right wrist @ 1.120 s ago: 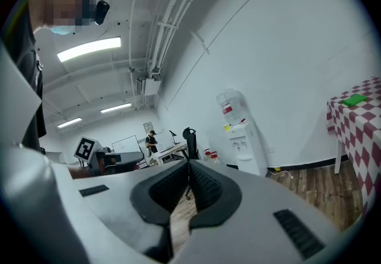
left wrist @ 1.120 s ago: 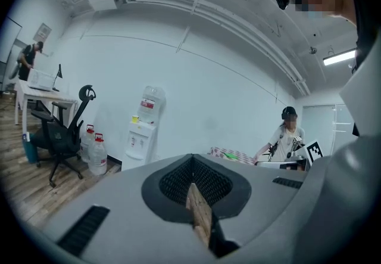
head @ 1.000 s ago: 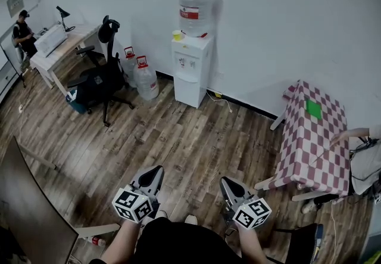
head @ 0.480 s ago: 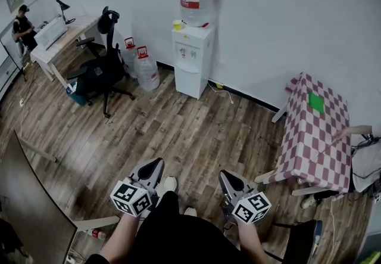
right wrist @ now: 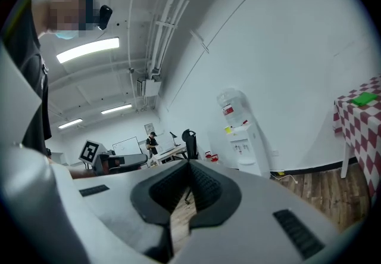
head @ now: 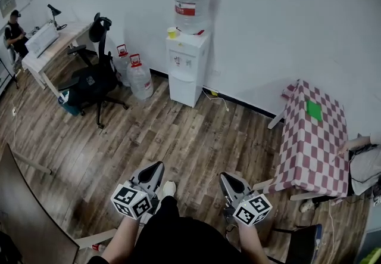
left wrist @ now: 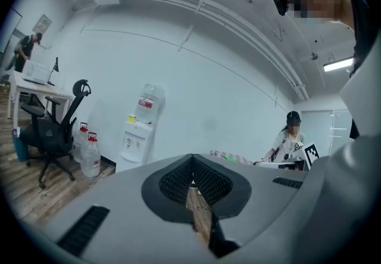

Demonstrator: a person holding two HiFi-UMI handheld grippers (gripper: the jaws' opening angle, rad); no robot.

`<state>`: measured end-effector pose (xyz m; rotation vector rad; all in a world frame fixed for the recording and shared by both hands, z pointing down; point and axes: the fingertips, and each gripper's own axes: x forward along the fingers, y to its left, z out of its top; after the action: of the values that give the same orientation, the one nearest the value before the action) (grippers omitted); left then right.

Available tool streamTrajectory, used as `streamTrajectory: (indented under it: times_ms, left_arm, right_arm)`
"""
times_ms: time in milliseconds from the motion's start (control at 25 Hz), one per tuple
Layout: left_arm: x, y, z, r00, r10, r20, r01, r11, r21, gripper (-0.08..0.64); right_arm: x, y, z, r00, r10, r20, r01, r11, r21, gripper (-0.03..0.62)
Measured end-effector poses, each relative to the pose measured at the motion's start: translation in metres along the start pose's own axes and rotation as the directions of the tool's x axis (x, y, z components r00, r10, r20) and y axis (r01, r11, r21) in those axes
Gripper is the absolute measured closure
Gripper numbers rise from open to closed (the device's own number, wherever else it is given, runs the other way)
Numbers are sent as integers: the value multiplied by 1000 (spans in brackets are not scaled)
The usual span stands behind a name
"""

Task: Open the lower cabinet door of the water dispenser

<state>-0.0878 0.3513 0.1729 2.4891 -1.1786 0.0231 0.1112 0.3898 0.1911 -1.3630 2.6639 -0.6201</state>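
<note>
The white water dispenser (head: 186, 68) stands against the far wall with a clear bottle on top; its lower cabinet door (head: 184, 91) is closed. It also appears small in the left gripper view as the dispenser (left wrist: 136, 138) and in the right gripper view as the dispenser (right wrist: 244, 140). My left gripper (head: 154, 170) and right gripper (head: 228, 182) hang low in front of me, far from the dispenser, both shut with nothing between the jaws. Both point roughly level toward the wall.
Two spare water jugs (head: 134, 75) stand left of the dispenser beside a black office chair (head: 94, 81). A desk (head: 53, 42) with a seated person is at far left. A checkered table (head: 311, 137) stands at right. A power cable (head: 217, 99) lies by the wall.
The view has advanced across the wooden floor toward the dispenser and shifted slightly; both grippers moved forward with me and stay shut.
</note>
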Motion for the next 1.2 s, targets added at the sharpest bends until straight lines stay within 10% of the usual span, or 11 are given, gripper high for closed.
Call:
streamTrajectory:
  times_ms: [1200]
  left_arm:
    - [135,201,78,989,-138,-61,138,990,-1,546]
  right_arm:
    - [221,-44,49,993,-119,-3,119,993,-4,569]
